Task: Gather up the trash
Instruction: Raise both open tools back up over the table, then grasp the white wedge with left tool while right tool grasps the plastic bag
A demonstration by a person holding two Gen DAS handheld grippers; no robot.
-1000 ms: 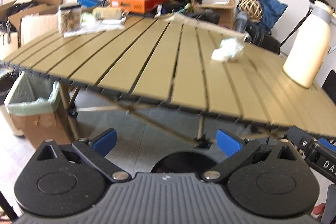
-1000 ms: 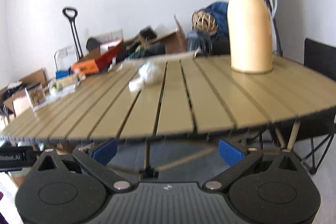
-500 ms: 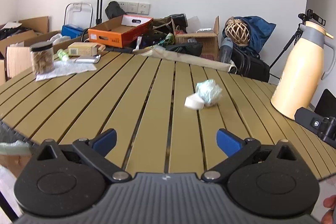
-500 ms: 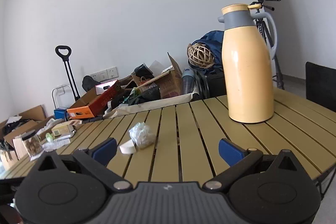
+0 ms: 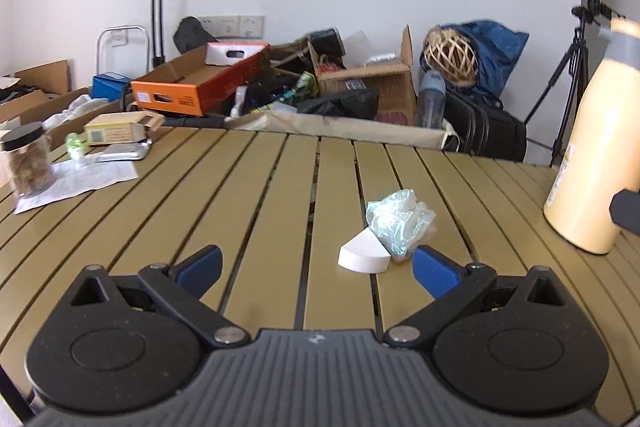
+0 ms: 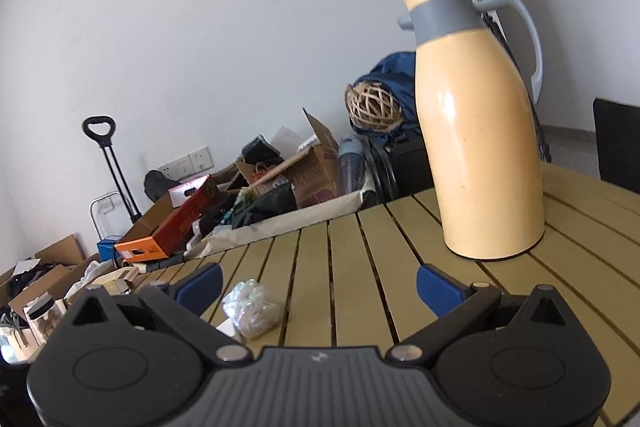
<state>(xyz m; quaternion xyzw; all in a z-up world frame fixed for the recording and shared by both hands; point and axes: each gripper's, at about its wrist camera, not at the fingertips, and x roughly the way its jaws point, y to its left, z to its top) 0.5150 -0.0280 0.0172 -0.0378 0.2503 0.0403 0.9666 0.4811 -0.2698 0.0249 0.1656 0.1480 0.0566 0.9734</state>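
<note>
A crumpled clear plastic wrapper [image 5: 400, 223] lies on the slatted olive table [image 5: 240, 195] with a white wedge-shaped piece [image 5: 363, 258] touching its near side. My left gripper [image 5: 316, 269] is open and empty just above the table, the trash a little ahead of its right fingertip. In the right wrist view the wrapper [image 6: 252, 307] sits low left with a corner of the white piece [image 6: 228, 329] beside it. My right gripper [image 6: 318, 285] is open and empty, to the right of the trash.
A tall cream thermos jug [image 6: 478, 131] stands on the table's right side [image 5: 592, 163]. At the far left are a jar [image 5: 28, 163], a paper sheet [image 5: 80, 175] and a small box [image 5: 120, 131]. Boxes and bags crowd the floor behind [image 5: 320, 83].
Both grippers rose from below the table edge to above the tabletop and moved forward toward the trash. The wrapper and white piece now sit much closer to both.
</note>
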